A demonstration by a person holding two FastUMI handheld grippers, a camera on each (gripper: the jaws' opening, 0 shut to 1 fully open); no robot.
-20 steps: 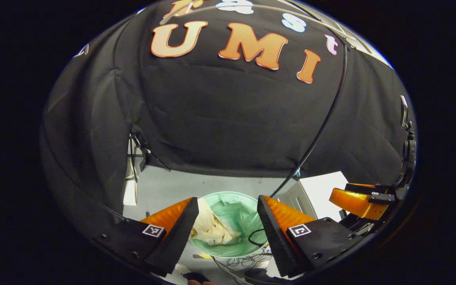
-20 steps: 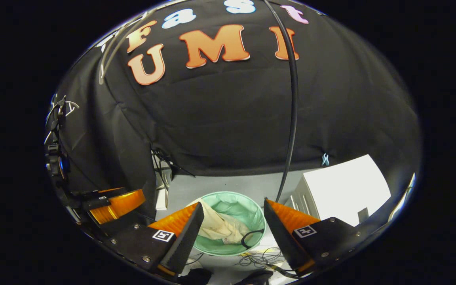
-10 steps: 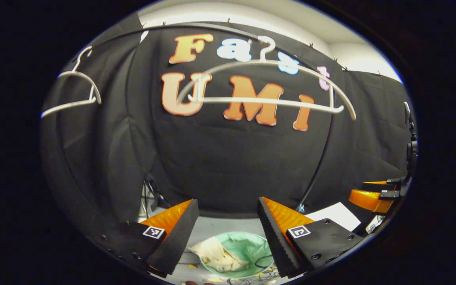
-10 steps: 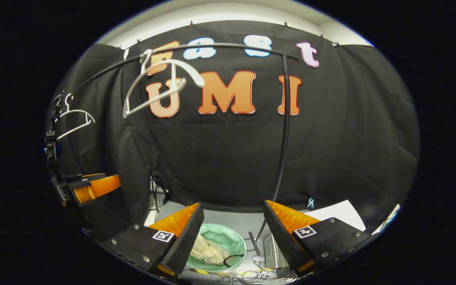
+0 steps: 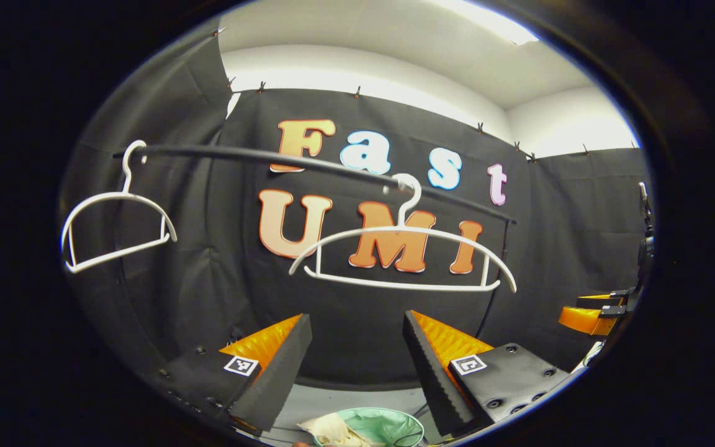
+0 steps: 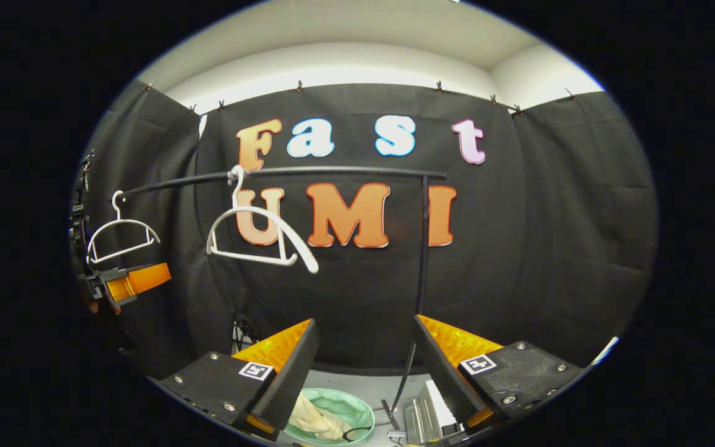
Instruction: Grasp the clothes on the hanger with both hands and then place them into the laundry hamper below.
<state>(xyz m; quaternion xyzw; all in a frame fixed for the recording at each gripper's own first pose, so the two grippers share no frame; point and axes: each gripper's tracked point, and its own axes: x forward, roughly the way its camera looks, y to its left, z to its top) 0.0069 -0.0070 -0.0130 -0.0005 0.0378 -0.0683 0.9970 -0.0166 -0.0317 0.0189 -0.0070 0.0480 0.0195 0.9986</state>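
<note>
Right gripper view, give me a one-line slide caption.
Open tongs face two bare white hangers on the rail; cream garment lies in the green hamper below.

Lighting: overhead, bright strip glare on ceiling point(image 5: 500, 28) at top of left gripper view; pale wall band point(image 6: 345, 65) above black cloth near overexposed in right gripper view. Cloth absorbs light, folds dim, lower corners murky. Focus sharp at centre; white hangers point(image 5: 402, 261) crisp, no motion blur. Strong fisheye bowing: rail point(image 5: 308, 162) curves, edges compress and darken. Orange fingers point(image 6: 450, 340) evenly lit, faint sheen.
</note>
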